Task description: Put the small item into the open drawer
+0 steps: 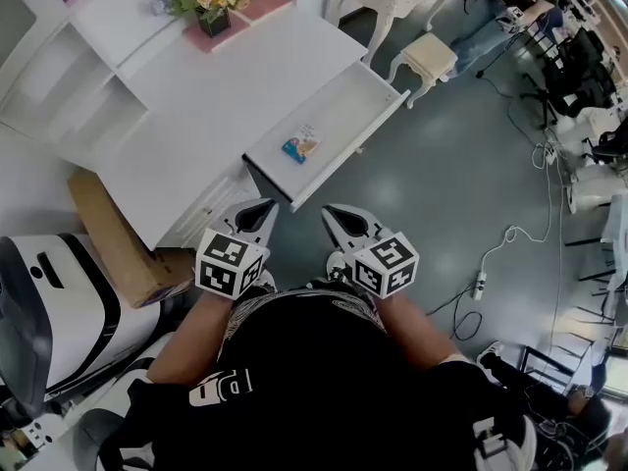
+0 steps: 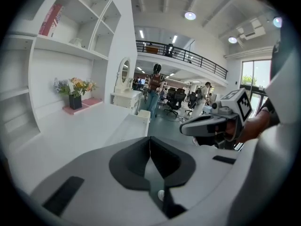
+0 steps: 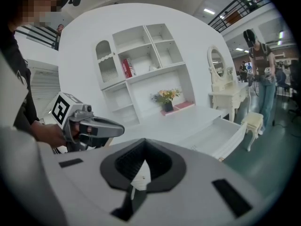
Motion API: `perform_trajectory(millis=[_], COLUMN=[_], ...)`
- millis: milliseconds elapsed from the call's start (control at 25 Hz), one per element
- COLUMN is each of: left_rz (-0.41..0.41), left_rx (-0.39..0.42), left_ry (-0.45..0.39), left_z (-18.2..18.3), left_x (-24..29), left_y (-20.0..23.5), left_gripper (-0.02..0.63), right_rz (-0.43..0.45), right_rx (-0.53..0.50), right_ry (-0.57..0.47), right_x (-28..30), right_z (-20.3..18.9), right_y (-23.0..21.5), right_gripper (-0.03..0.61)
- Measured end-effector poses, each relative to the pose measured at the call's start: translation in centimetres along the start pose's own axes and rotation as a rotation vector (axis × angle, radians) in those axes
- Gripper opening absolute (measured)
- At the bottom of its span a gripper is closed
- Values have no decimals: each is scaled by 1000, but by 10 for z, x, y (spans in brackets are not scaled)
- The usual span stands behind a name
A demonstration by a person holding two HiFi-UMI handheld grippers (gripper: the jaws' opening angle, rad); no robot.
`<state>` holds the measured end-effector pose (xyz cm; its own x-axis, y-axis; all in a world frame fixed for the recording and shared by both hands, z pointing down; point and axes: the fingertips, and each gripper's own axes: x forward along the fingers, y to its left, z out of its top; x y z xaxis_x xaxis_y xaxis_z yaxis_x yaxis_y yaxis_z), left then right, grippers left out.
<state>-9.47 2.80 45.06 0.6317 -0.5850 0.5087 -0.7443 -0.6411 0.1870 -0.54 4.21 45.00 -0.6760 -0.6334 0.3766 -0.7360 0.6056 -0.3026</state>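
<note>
The small item, a flat blue and orange packet, lies inside the open white drawer that sticks out from the white desk. Both grippers hover side by side in front of the drawer's near end, apart from it. My left gripper is shut and holds nothing, its jaws meeting in the left gripper view. My right gripper is also shut and holds nothing. Each gripper view shows the other one alongside: the right gripper and the left gripper. The drawer lies ahead to the right.
A flower pot on a pink tray stands at the back of the desk under white shelves. A cardboard box leans at the desk's left. A stool and a vanity table stand beyond the drawer. A power strip lies on the floor.
</note>
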Motion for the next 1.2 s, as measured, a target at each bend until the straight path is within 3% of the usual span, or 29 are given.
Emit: perform_trajectory(millis=[1200], left_rz=[-20], left_rx=[10], left_ry=[-18], left_z=[2], left_x=[-3], left_y=[-16], left_gripper=[16], right_rz=[8], right_rx=[-25], right_ry=[52], right_x=[-5], right_z=[-10], right_y=[6], right_gripper=[6])
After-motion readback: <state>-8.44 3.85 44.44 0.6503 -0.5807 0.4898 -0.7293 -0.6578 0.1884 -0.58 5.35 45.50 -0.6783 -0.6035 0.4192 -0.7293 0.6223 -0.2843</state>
